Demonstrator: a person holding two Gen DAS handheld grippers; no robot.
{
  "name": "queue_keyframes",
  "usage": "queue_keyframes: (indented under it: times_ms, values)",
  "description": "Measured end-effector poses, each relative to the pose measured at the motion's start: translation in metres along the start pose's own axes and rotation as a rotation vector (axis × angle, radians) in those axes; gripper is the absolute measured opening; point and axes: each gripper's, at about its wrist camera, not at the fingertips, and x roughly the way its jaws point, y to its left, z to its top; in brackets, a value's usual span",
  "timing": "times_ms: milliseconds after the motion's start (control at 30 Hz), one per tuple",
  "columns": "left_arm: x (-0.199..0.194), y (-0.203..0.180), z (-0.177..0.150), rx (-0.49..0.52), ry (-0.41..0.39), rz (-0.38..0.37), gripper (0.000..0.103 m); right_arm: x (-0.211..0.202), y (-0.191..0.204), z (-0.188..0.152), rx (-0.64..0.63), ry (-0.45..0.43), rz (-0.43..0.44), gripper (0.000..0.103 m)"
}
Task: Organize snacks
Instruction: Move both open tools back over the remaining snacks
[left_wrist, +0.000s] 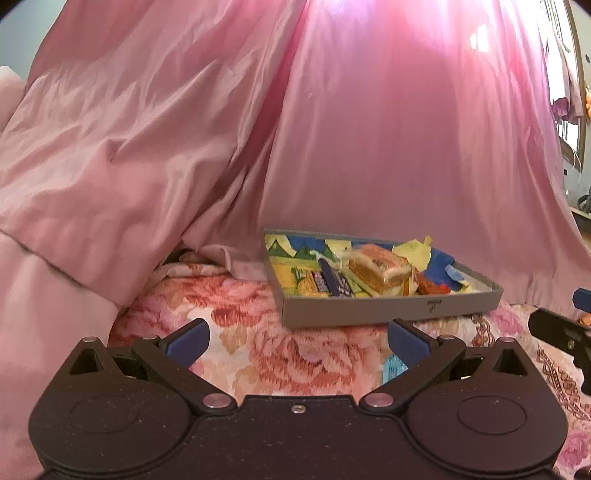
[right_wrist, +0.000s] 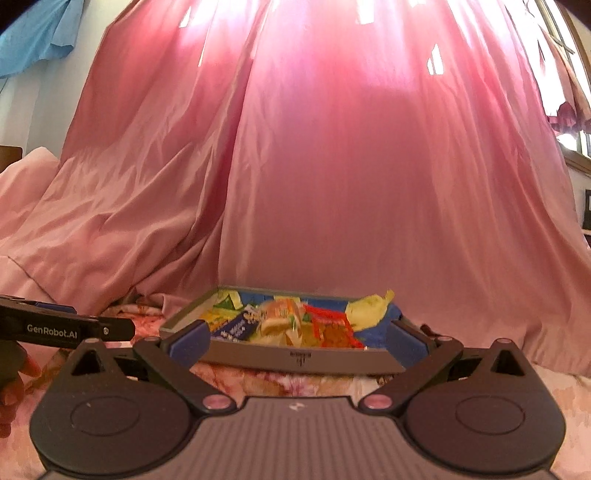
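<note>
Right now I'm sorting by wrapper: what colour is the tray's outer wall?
Grey; the tray shows it best in the left wrist view.

A bed covered by a floral sheet of pink and red blooms carries everything; a shallow grey tray rests flat on it, holding a heap of wrapped snacks; a small light-blue packet lies on the sheet just in front of the tray, partly hidden; pink satin fabric drapes down onto the sheet behind and to the left of the tray, its folds resting on the bed surface; the tray's back edge sits close to that fabric.
</note>
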Motion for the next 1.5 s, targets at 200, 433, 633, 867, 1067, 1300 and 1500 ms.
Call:
queue_keyframes:
  times_ms: [200,433,633,867,1067,1300,1500]
  values:
    - [-0.004,0.0,-0.017,0.025,0.039,-0.004,0.102,-0.014,0.004,-0.018,-0.012,0.033,0.008,0.103]
    - [-0.009,-0.001,-0.038,0.063,0.091,-0.012,0.102,-0.02,0.01,-0.039,-0.019,0.095,0.018,0.103]
    - [-0.014,-0.001,-0.051,0.099,0.118,-0.032,0.102,-0.028,0.013,-0.058,-0.005,0.158,0.024,0.103]
    - [-0.015,-0.005,-0.068,0.159,0.163,-0.056,0.102,-0.033,0.015,-0.077,0.005,0.234,0.034,0.103]
    - [-0.016,-0.009,-0.083,0.192,0.203,-0.073,0.102,-0.033,0.017,-0.091,0.022,0.285,0.029,0.103]
    - [-0.014,-0.008,-0.096,0.209,0.241,-0.066,0.102,-0.03,0.025,-0.104,0.005,0.346,0.012,0.103]
    - [-0.01,-0.003,-0.1,0.221,0.253,-0.045,0.102,-0.024,0.025,-0.108,0.009,0.369,-0.003,0.103]
